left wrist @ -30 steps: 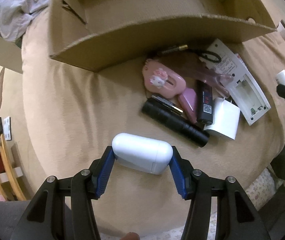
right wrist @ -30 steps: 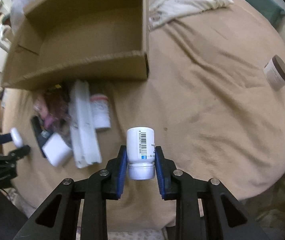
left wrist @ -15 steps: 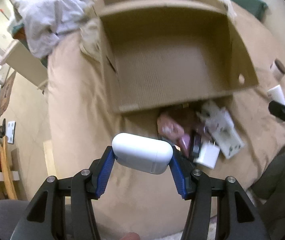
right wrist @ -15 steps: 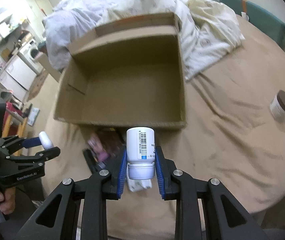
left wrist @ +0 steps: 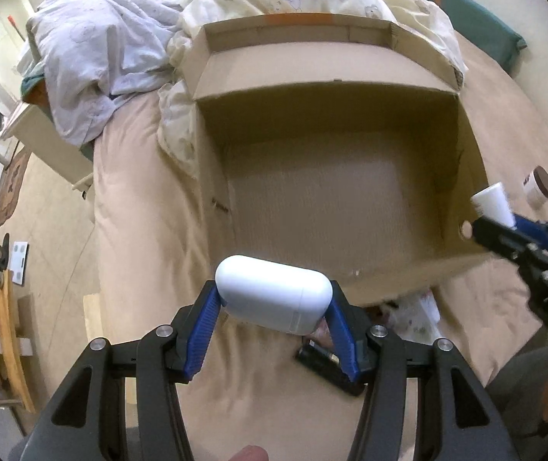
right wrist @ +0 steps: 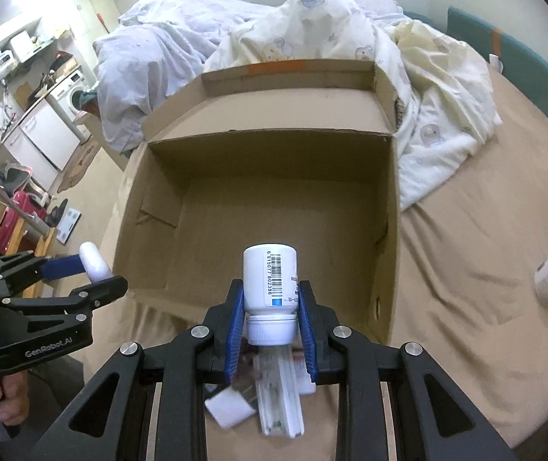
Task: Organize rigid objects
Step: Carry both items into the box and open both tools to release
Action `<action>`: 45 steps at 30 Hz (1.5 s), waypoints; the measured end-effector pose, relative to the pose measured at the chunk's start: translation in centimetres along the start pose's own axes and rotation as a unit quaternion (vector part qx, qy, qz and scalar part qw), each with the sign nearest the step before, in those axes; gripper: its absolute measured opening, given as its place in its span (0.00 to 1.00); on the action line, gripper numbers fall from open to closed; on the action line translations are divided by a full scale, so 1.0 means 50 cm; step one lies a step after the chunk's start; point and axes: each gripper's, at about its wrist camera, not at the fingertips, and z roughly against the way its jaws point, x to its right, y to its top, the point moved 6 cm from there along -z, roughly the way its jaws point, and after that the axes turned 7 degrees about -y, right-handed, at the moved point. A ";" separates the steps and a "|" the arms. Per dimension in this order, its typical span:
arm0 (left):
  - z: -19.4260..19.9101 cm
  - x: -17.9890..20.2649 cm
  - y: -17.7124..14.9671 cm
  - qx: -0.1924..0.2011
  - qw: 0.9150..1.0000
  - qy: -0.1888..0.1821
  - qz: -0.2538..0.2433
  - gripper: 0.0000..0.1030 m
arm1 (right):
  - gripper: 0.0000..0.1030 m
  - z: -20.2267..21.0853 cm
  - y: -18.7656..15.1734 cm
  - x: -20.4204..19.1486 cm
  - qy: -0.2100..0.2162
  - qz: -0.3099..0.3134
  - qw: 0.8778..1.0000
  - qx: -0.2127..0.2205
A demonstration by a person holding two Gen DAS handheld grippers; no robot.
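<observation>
Now both tools hang over the near rim of the empty cardboard box (right wrist: 274,207) on the bed. The left tool (left wrist: 274,303) clamps a white oval case (left wrist: 272,298) by its ends, long axis crosswise. The right tool (right wrist: 271,303) pinches a white pill bottle (right wrist: 271,288) near its cap, base pointing toward the box. The box floor lies just ahead and below both. The rest of the clutter lies on the bed by the near wall.
</observation>
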 end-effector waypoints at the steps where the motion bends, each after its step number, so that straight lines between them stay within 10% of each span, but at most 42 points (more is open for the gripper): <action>1: -0.009 0.004 0.012 -0.001 1.000 0.000 0.000 0.50 | 0.27 -0.013 0.008 0.000 0.001 0.000 1.000 -0.004; 17: -0.153 0.019 0.055 0.011 1.000 0.023 -0.001 0.50 | 0.27 -0.182 -0.016 0.006 -0.007 -0.015 0.997 -0.081; 45: -0.189 0.002 0.044 -0.002 0.999 0.041 0.000 0.50 | 0.31 -0.193 -0.016 0.034 0.011 -0.056 0.993 -0.099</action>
